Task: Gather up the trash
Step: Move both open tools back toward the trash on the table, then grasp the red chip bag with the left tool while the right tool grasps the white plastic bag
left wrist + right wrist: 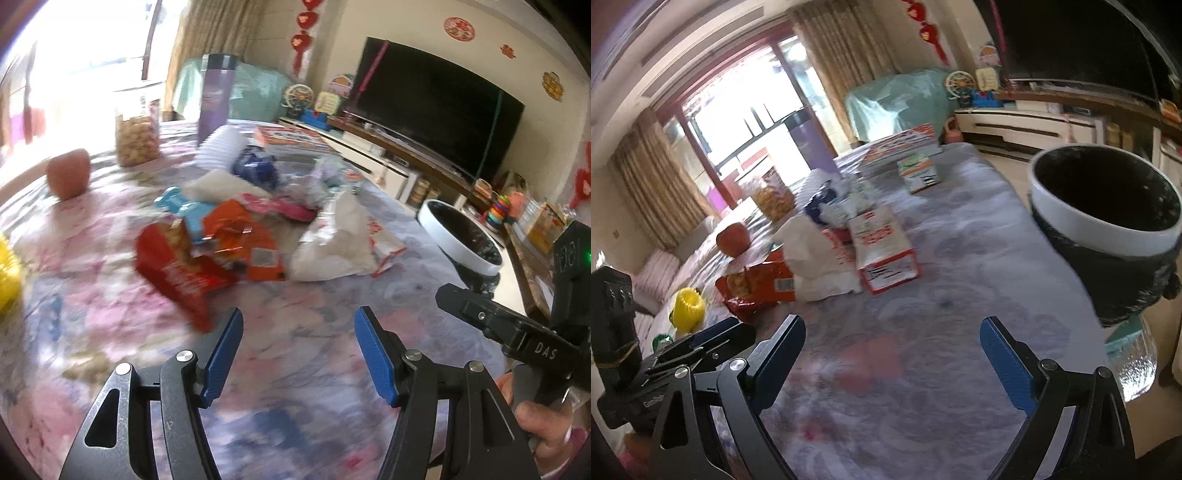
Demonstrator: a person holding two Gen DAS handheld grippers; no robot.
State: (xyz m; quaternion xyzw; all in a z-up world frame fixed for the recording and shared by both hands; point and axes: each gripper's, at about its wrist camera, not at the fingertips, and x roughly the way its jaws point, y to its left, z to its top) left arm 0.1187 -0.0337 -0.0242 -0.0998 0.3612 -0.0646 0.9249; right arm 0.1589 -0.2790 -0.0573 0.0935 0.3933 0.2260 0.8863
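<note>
The left claw (299,354) hangs wide open over the flowered counter (295,295), its blue pads gripping nothing. The right claw (892,360) is likewise spread wide and empty, above a bare stretch of the cloth.

The trash lies in a heap in the middle of the counter, ahead of both claws: a red snack bag (177,266) nearest the left claw, an orange wrapper (240,240) touching it, a crumpled white bag (332,240) to their right, and a red-and-white carton (882,247) beside that bag. A white-rimmed bin (1104,206) with a black liner stands off the counter's right edge. An apple (68,173) and a yellow cup (687,308) sit apart from the heap.
</note>
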